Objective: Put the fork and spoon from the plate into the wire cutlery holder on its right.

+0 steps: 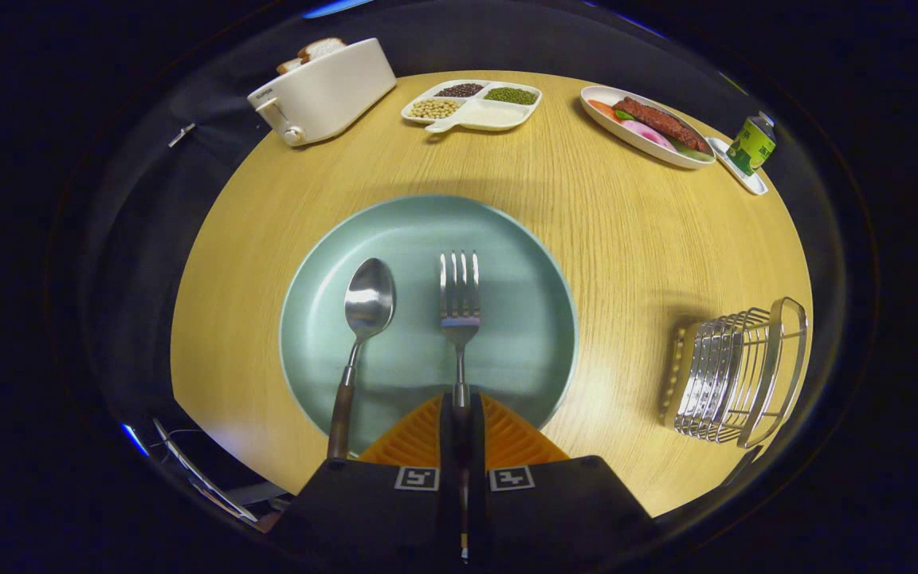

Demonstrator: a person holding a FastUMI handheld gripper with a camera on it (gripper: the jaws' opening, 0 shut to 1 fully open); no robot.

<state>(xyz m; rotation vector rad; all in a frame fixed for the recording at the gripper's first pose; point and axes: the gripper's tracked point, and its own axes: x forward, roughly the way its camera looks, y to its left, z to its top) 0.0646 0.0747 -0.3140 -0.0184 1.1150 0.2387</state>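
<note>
Spoon (365, 319): lies on the teal plate (523, 263), left of the fingers and free of them; bowl points away, dark handle runs back toward the camera, leaning slightly left.
Fork (459, 307): just right of the spoon, near parallel to it; tines point away, long axis runs straight down into the fingers.
Gripper (460, 414): fingers drawn close together on the fork's handle, apparently clamping it, though the contact itself is hard to make out.
Wire cutlery holder (734, 375): on the wooden table (626, 239), well to the right of the plate.
Coming move: lift the fork, carry it right, tip it upright over the holder.
</note>
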